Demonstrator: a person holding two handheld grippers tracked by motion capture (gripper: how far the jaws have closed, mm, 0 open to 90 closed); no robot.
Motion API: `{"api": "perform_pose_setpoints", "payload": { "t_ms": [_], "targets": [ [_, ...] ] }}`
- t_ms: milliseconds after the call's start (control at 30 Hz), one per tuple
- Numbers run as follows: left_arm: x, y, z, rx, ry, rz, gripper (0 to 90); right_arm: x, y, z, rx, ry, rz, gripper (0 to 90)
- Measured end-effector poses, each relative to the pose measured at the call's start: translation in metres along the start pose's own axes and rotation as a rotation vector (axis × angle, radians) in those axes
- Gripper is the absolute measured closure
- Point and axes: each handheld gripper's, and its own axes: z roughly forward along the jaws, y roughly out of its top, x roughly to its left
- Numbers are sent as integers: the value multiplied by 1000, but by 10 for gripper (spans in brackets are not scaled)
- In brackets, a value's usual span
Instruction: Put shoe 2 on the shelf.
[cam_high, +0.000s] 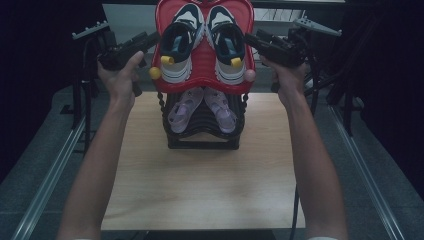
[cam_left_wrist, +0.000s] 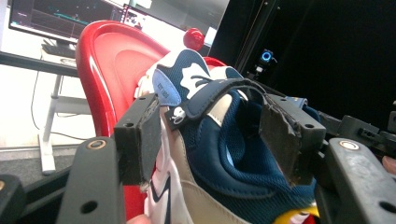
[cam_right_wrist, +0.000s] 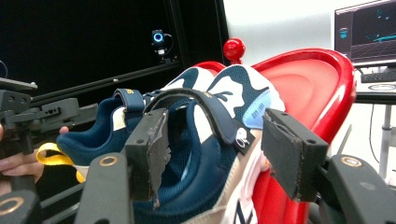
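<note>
Left gripper view puts the left sneaker (cam_left_wrist: 219, 154) right between my left gripper's (cam_left_wrist: 219, 140) jaws: one pad stands against the white outer side, the other over the navy collar, and I cannot tell whether they press yet or merely straddle. The shoe's long axis runs away from the jaws, heel nearest me, toe up against the red tray (cam_left_wrist: 100, 60).

In the right gripper view the right sneaker (cam_right_wrist: 210, 140) sits the same way between my right gripper's (cam_right_wrist: 219, 149) jaws, which stand wide apart; the far pad shows a gap to the shoe's side, so I read that one as not clamped. Its strap arches just ahead of the pads.

From the high view, the left gripper (cam_high: 150, 39) comes at its shoe from the outside and the right gripper (cam_high: 252, 41) mirrors it, each nearer its own shoe; neither hand has any reason to cross.

Both sneakers lie side by side in the red tray (cam_high: 200, 75), the top tier of a black rack (cam_high: 202, 142). The tier below holds a pair of lilac sandals (cam_high: 202, 110). The rack stands on a wooden table (cam_high: 200, 190).

I judge the coming move as closing on each collar and lifting heel-first.
</note>
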Motion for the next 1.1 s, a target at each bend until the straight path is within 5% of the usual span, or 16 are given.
{"api": "perform_pose_setpoints", "payload": {
  "t_ms": [600,1100],
  "targets": [
    [11,-18,-52,-8,-15,12,398,-15,-37,-45,-46,11,19,429],
    [19,-68,-74,56,-8,46,395,-28,-96,-72,-36,22,42,432]
  ]
}}
